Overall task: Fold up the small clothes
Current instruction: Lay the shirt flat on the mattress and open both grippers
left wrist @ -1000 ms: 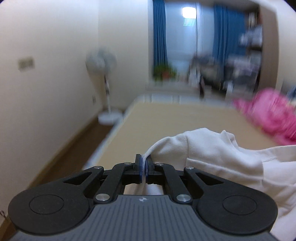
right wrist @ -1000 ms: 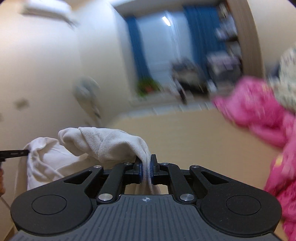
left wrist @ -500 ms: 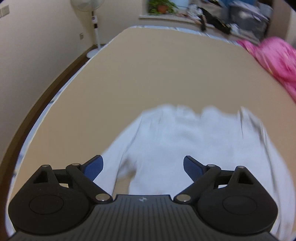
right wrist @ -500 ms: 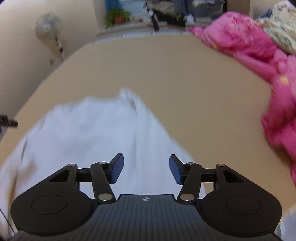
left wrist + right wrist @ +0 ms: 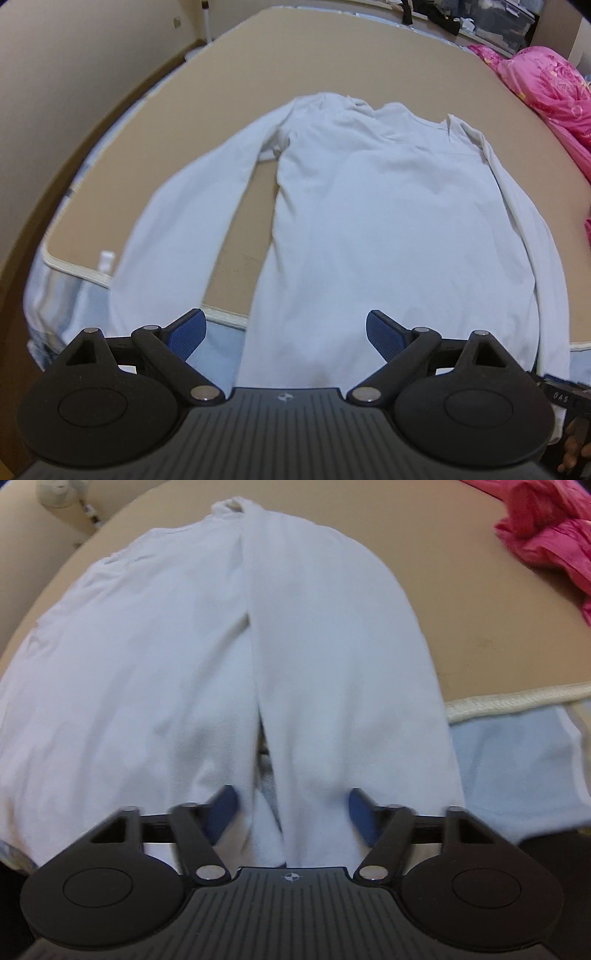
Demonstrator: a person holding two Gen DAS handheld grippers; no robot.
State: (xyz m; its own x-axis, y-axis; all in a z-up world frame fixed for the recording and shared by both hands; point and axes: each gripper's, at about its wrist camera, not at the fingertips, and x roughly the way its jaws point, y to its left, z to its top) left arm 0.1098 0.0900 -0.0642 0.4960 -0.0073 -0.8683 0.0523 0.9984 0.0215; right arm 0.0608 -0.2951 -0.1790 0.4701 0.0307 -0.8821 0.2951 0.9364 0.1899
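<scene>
A white long-sleeved top (image 5: 369,206) lies spread flat on the tan bed (image 5: 332,55), collar far, hem towards me and hanging over the near edge. My left gripper (image 5: 284,325) hovers wide open above the hem, with nothing between its blue pads. In the right wrist view the top (image 5: 147,646) fills the picture, its right sleeve (image 5: 332,646) lying alongside the body. My right gripper (image 5: 291,805) is low over the hem; its jaws are closing with the sleeve end and hem cloth between them, and the pads do not visibly pinch.
Pink bedding (image 5: 546,81) is heaped at the far right of the bed, also pink bedding (image 5: 546,528). A light blue sheet (image 5: 509,768) hangs below the mattress's piped edge (image 5: 517,698). A wall runs along the left. Clutter lines the far end of the room.
Both grippers were shut on the lifted top; they have let it go, opened, and dropped while tilting down. The top now lies flat on the bed.
</scene>
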